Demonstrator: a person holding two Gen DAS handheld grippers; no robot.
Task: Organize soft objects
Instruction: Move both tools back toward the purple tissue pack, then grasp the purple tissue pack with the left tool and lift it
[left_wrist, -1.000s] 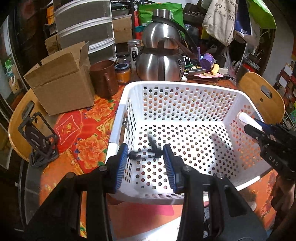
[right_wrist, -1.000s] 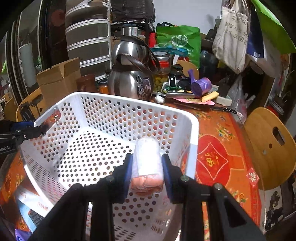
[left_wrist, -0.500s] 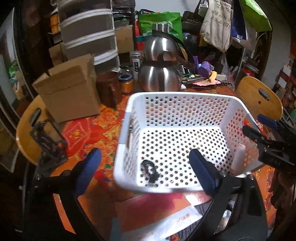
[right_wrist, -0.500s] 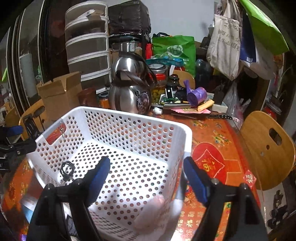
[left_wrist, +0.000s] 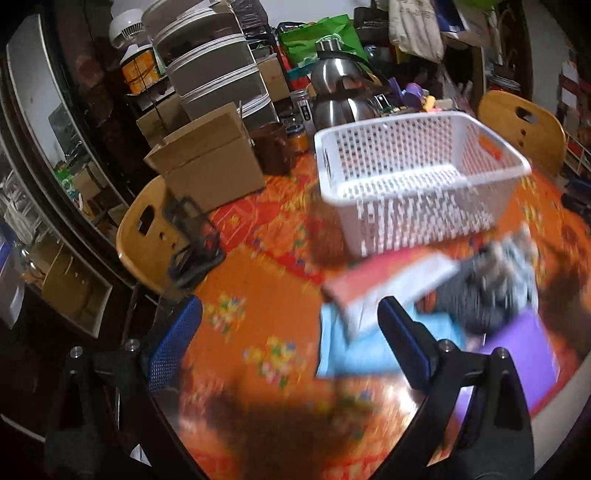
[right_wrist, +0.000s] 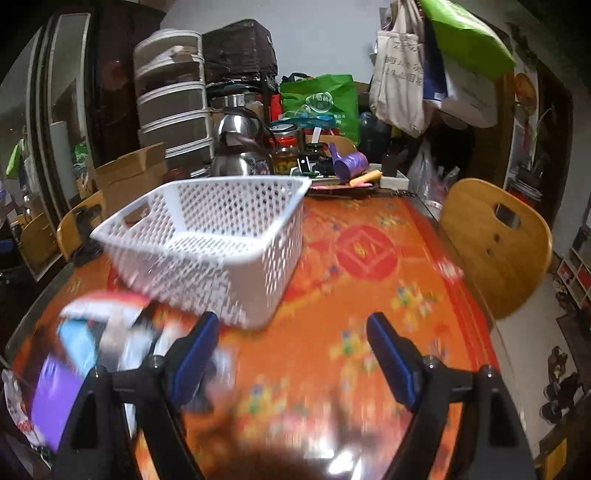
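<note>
A white perforated basket stands on the orange flowered tablecloth; it also shows in the right wrist view. Its contents are hidden by its walls. My left gripper is open and empty, low over the cloth in front of the basket. My right gripper is open and empty, in front of the basket's near right corner. A blurred grey soft bundle lies on papers right of my left gripper. Both views are motion-blurred.
A red-and-white booklet, blue sheet and purple sheet lie before the basket. Cardboard box, brown mug and steel kettles stand behind. Wooden chairs flank the table. A black phone stand sits at left.
Both grippers opened and let go of their items into the basket, then pulled back and down away from it. The basket now sits farther off in both views.
</note>
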